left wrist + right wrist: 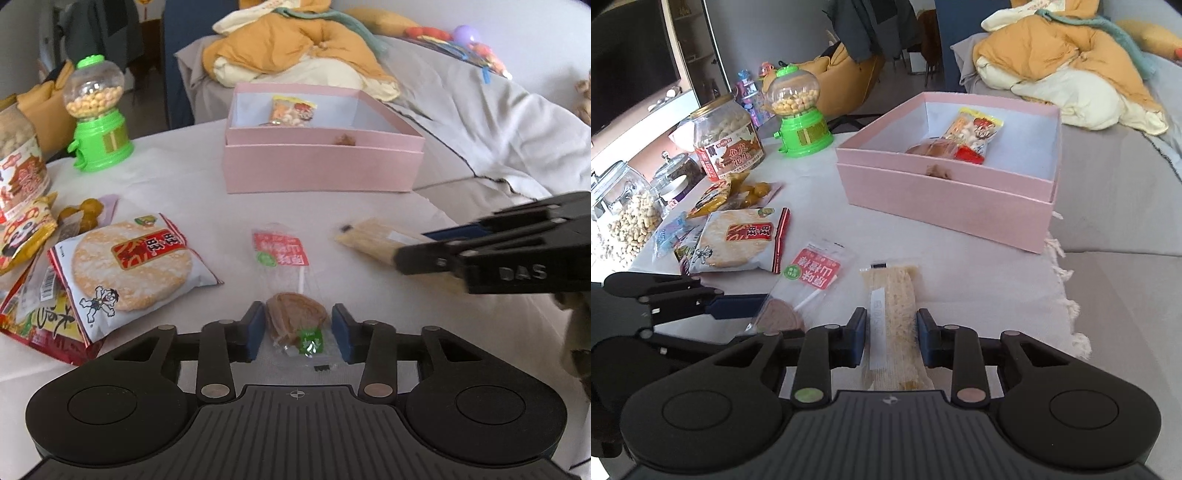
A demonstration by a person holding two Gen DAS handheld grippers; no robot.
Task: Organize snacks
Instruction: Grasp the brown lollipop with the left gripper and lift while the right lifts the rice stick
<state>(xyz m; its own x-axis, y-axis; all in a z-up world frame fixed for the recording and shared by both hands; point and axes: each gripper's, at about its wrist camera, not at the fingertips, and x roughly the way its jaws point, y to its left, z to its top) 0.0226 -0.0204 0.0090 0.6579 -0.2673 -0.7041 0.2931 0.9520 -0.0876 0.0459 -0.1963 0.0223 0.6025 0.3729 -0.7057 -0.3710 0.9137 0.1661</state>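
While right gripper (891, 338) clenches the bar (892, 314) | left gripper (298, 328) fingers straddle lollipop (295, 319), not gripping | risk: bar slips before box (942, 206), thin wrapper hold

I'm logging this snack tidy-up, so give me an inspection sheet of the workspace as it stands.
Surface: table under a pale cloth, fringed at its edge.
Job's things: open pink box holding a few snacks; rice cracker packet, wrapped lollipop and long crispy bar outside it.
Clutter: green candy dispenser, peanut jar, loose packets on that side.
Grippers: left tongs straddle the lollipop's disc, pads not pressing, so open; right tongs shut on the crispy bar.
Cables: nothing seen.
Surroundings: grey sofa with piled orange and cream bedding; dark screen on the wall.
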